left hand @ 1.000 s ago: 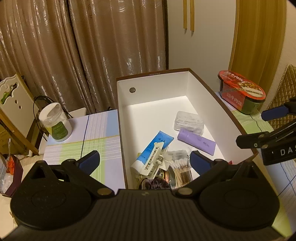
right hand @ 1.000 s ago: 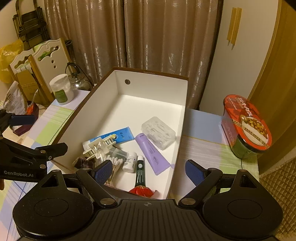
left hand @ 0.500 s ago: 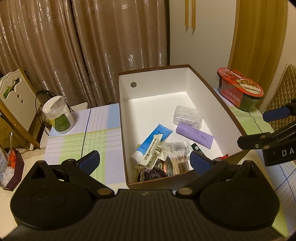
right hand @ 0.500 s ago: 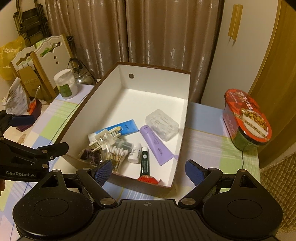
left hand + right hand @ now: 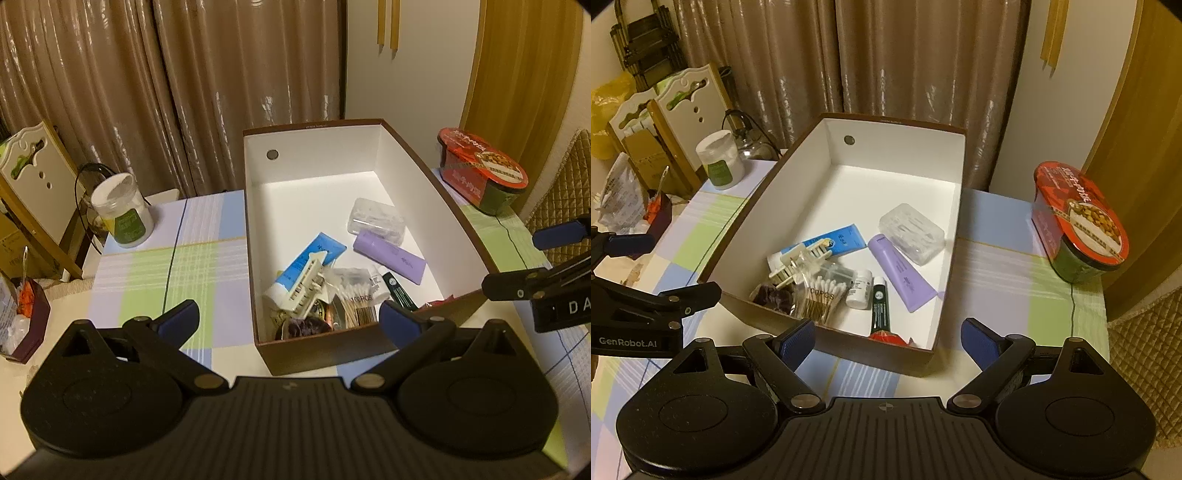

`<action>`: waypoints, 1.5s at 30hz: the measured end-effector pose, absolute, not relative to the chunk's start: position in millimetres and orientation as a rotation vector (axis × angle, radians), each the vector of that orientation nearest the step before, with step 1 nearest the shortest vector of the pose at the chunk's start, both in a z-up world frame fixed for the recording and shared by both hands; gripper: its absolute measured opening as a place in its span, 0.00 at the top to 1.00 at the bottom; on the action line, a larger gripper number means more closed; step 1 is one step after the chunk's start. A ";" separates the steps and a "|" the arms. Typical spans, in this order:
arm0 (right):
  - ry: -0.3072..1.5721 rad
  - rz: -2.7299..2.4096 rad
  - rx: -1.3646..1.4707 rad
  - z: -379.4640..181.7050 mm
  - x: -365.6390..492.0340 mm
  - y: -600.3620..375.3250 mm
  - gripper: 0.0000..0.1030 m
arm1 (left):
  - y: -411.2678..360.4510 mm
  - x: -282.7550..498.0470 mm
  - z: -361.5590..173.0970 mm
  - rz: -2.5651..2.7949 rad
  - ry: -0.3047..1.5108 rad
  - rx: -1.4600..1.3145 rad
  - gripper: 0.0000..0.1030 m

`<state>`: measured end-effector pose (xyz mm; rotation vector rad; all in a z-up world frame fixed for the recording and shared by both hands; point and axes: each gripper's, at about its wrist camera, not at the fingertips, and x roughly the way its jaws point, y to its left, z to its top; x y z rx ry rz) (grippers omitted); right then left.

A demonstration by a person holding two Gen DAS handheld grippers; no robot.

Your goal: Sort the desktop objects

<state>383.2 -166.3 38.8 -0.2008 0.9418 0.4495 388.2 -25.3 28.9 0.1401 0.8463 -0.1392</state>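
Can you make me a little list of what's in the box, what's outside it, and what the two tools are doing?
box: brown box, white inside
in the box: purple tube, blue tube, clear case, cotton swabs, small white bottle
outside, left: white jar
outside, right: red noodle cup
left tool: open, empty
right tool: open, empty

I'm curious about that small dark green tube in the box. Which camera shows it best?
The right wrist view: the dark green tube lies in full view. In the left wrist view its lower end is hidden behind the left hand-held gripper.
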 end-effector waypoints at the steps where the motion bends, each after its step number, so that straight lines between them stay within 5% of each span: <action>1: 0.943 0.448 -0.202 38.9 382.5 -166.8 0.14 | -25.5 387.6 28.6 -0.139 0.849 0.139 0.01; 45: 0.973 0.426 -0.206 39.8 372.1 -181.5 0.14 | -39.5 375.9 19.2 -0.123 0.904 0.124 0.01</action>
